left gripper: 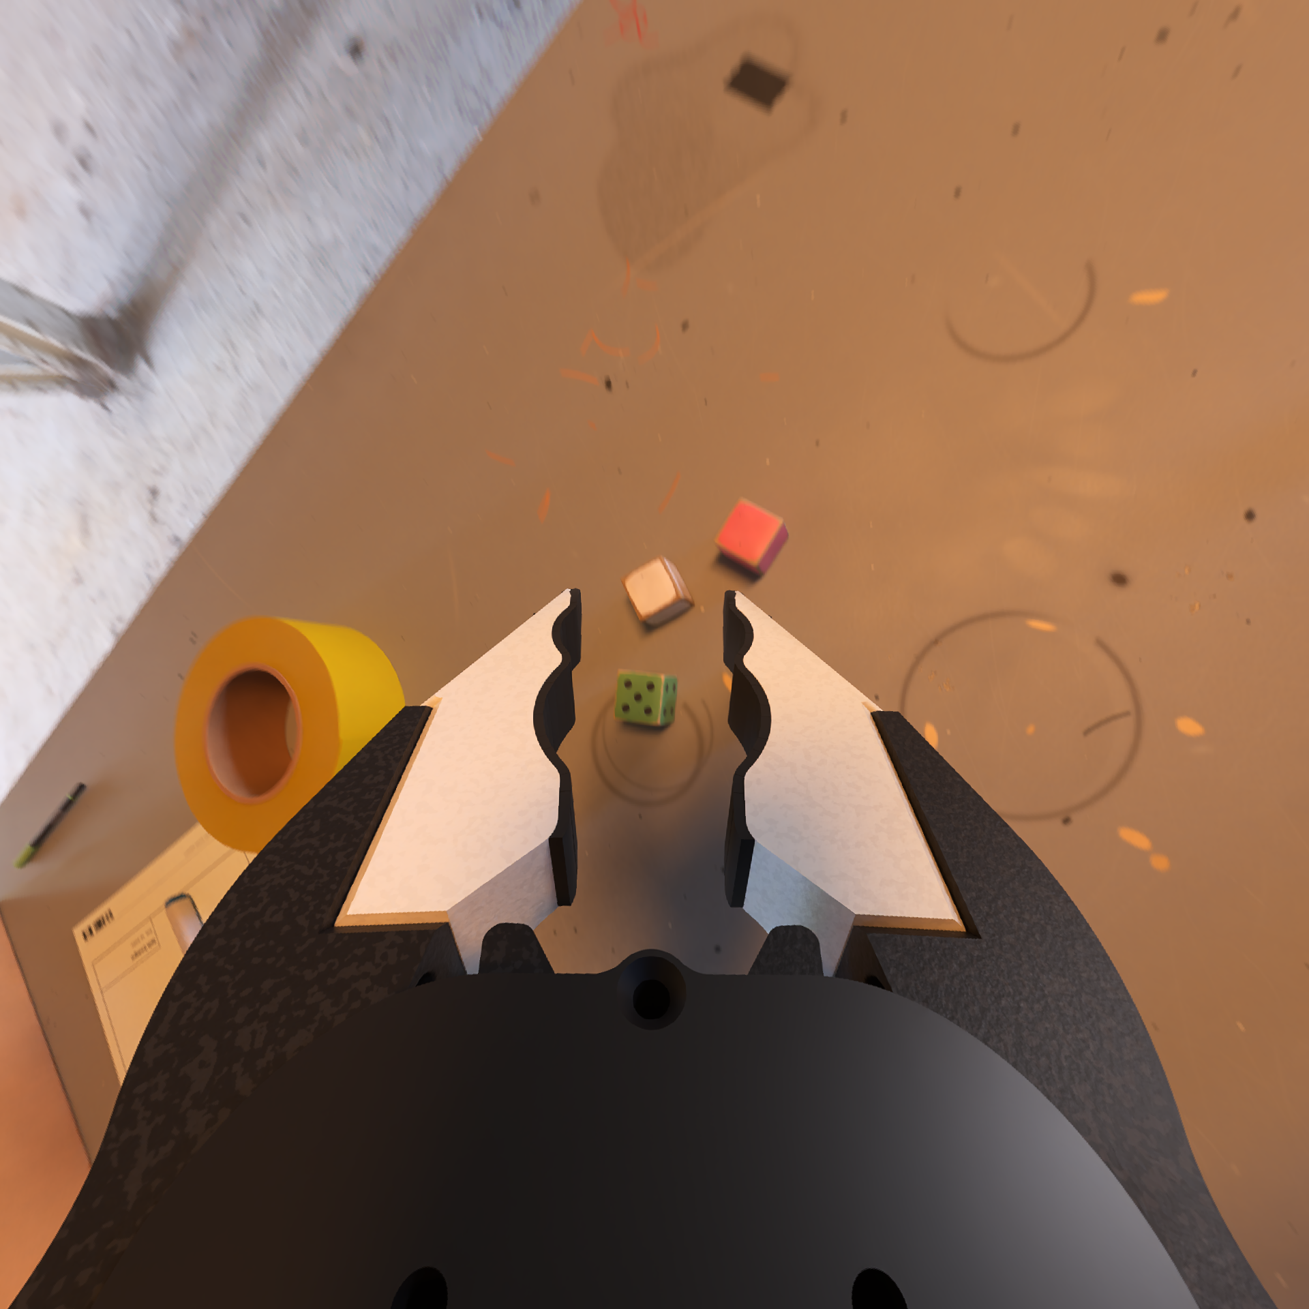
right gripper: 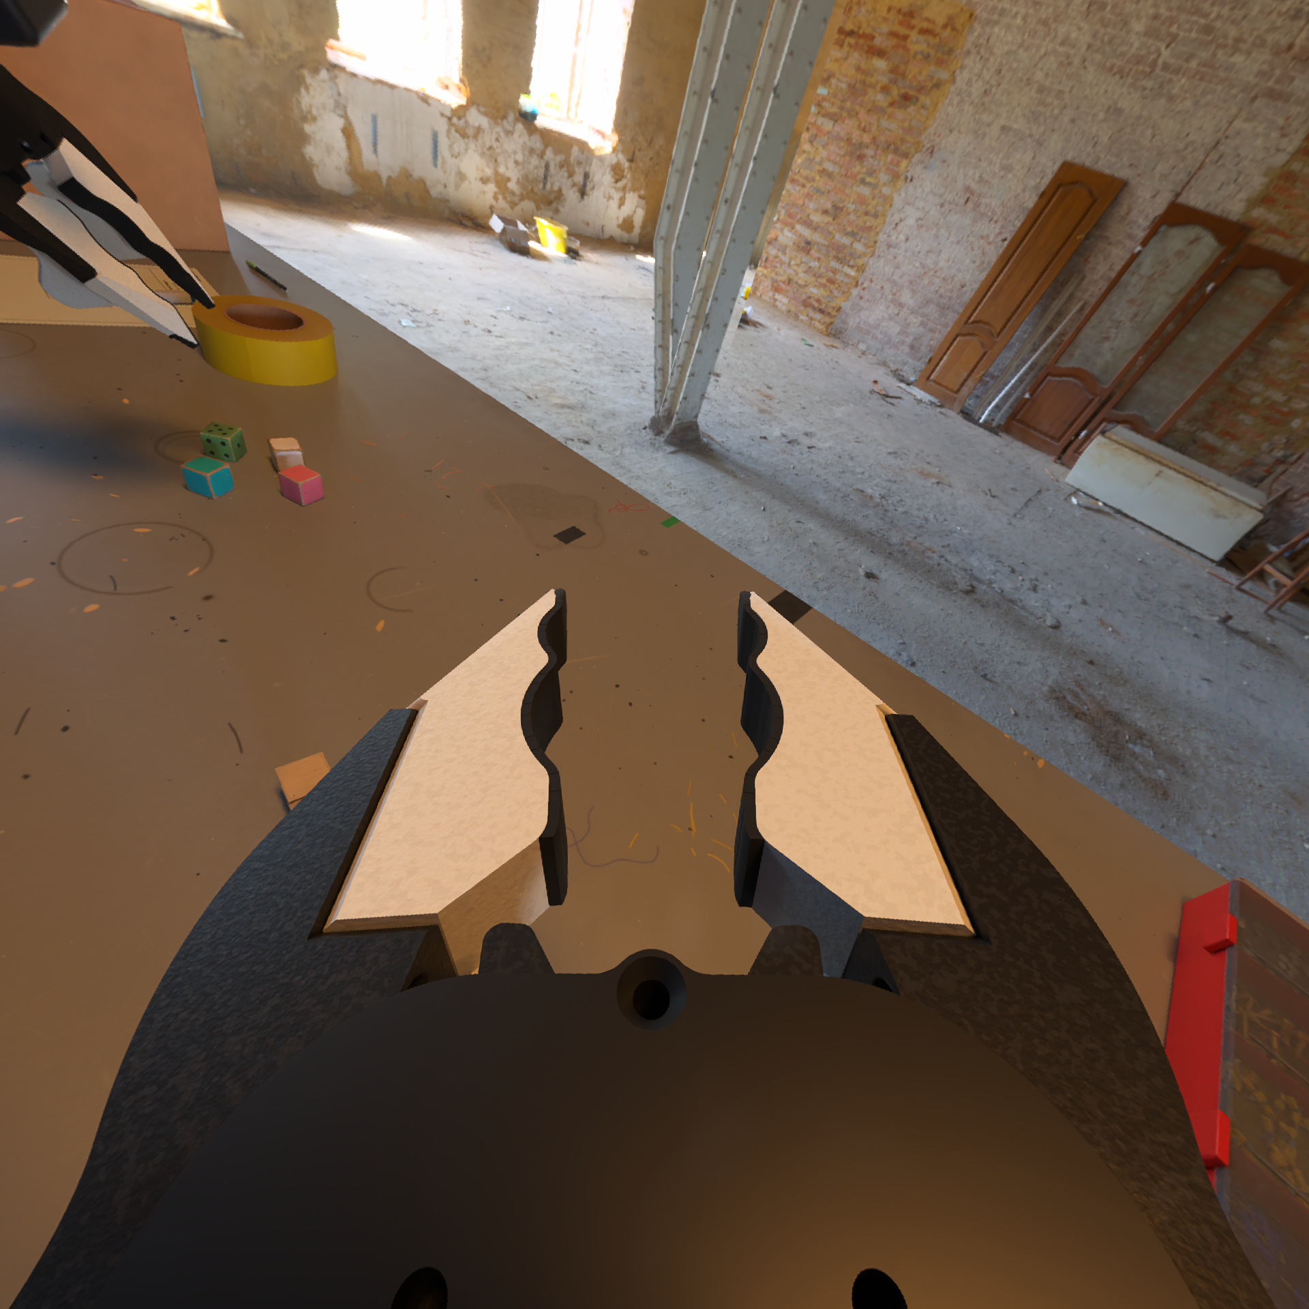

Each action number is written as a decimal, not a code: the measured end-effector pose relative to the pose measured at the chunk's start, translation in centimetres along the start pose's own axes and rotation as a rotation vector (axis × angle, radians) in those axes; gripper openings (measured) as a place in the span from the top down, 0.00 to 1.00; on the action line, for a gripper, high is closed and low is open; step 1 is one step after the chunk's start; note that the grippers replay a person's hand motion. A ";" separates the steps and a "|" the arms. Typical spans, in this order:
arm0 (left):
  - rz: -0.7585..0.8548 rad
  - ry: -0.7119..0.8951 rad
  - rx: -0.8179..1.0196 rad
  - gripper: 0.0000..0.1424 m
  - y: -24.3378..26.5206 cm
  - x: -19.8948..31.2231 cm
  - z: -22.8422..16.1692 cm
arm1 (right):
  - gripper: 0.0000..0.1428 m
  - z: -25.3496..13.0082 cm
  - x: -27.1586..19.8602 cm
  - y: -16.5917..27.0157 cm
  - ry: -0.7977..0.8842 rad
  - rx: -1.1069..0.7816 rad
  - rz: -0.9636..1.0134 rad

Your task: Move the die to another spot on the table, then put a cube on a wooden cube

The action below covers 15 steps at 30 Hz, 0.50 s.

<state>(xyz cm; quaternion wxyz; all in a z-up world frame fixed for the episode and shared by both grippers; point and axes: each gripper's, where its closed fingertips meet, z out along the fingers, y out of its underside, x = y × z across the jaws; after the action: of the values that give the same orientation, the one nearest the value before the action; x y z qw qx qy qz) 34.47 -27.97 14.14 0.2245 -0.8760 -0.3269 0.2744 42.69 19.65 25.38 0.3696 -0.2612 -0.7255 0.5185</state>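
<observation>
Left gripper (left gripper: 652, 595) hangs above the table (left gripper: 921, 425), jaws apart, empty, green die (left gripper: 646, 698) seen between its fingers, not touched. Die sits near the table's long edge, by the yellow tape roll (left gripper: 283, 722). Just beside it: plain wooden cube (left gripper: 657, 590), pink cube (left gripper: 751, 535), teal cube (right gripper: 207, 476). Right gripper (right gripper: 652, 595) jaws apart, empty, well apart from the blocks.

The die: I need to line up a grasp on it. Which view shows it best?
The left wrist view: the green die sits large and unobstructed between the open left tongs. The right wrist view shows it small and distant, beside the cubes.
</observation>
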 end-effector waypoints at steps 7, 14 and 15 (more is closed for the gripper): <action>-0.086 0.092 -0.329 0.71 8.2 -0.4 5.3 | 0.66 1.3 -0.6 1.0 -0.014 -0.061 -0.023; -0.002 0.172 -0.430 0.63 10.8 0.2 7.3 | 0.66 2.3 -1.3 1.8 -0.030 -0.112 -0.050; 0.006 0.175 -0.445 0.63 11.0 0.2 7.5 | 0.66 2.4 -1.3 1.9 -0.032 -0.117 -0.054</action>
<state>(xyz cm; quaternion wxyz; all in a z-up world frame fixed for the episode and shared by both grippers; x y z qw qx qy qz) 34.81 -33.81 2.16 0.0525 -0.9254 -0.3559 0.1192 41.57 17.90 22.83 0.3558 -0.2541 -0.7672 0.4693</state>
